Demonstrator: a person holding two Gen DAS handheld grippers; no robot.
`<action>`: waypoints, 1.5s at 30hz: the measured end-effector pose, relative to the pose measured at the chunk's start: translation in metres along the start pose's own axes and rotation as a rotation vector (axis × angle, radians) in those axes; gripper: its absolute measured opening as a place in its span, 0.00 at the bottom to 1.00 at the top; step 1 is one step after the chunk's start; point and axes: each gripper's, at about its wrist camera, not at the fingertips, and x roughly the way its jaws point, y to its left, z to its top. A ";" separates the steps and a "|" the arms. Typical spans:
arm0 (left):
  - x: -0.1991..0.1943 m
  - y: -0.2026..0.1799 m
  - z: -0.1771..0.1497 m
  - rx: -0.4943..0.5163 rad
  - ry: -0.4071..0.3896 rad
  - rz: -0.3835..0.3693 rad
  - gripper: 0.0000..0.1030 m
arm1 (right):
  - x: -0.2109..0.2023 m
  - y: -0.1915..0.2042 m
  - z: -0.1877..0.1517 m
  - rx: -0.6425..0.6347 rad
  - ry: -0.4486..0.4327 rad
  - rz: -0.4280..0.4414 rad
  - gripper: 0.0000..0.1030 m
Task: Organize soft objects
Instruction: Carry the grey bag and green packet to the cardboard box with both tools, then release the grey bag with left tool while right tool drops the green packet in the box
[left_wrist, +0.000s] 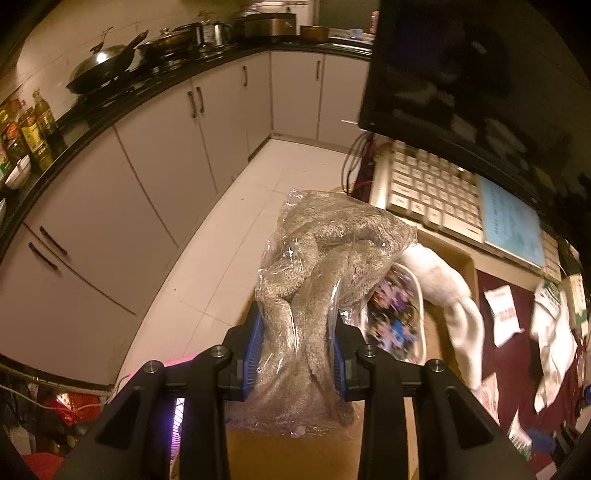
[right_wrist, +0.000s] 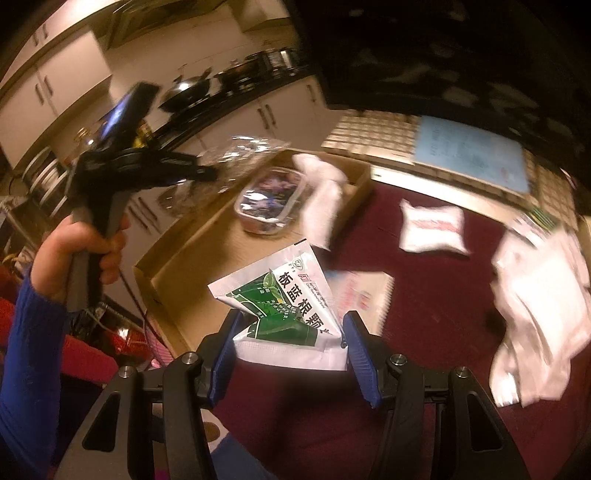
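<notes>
Holding 2 soft items at once, the person is working over a shallow brown cardboard tray (right_wrist: 192, 258) that is sitting on the tabletop beside a dark red cloth (right_wrist: 436, 310). The left claw (left_wrist: 297, 350) is pinching a clear plastic bag stuffed with grey fluffy fabric (left_wrist: 325, 258), its blue pads pressed into the lower part of the bag. In the right wrist view the bag is hanging in the air above the tray's far-left side, not touching it. The right claw (right_wrist: 290, 345) is pinching a white and green printed sachet (right_wrist: 288, 306), which is standing up between the pads above the red cloth, just beside the tray's near edge.

Already lying in the tray are a clear lidded container with purple printed contents (right_wrist: 269, 201) and a white cloth (right_wrist: 321, 192) draped over the tray's right wall. A white pillow-shaped sachet with red print (right_wrist: 432, 227) and a heap of white fabric (right_wrist: 539, 302) are waiting on the red cloth.

Judgement: the step in hand is placing both items into the tray. The bulky bag should be going down first into the bare near-left area, lowered until it is resting before the pads are spread. The slick film may be slipping, so a level descent is advisable. The sachet should be laid flat afterwards.
</notes>
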 end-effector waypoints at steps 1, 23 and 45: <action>0.004 0.002 0.001 -0.010 0.005 0.005 0.30 | 0.003 0.005 0.004 -0.013 0.004 0.007 0.58; 0.047 -0.009 -0.001 -0.016 0.067 -0.010 0.32 | 0.119 0.038 0.059 -0.138 0.175 0.029 0.58; 0.030 -0.011 -0.002 -0.054 0.025 -0.076 0.83 | 0.082 0.050 0.038 -0.170 0.078 0.028 0.74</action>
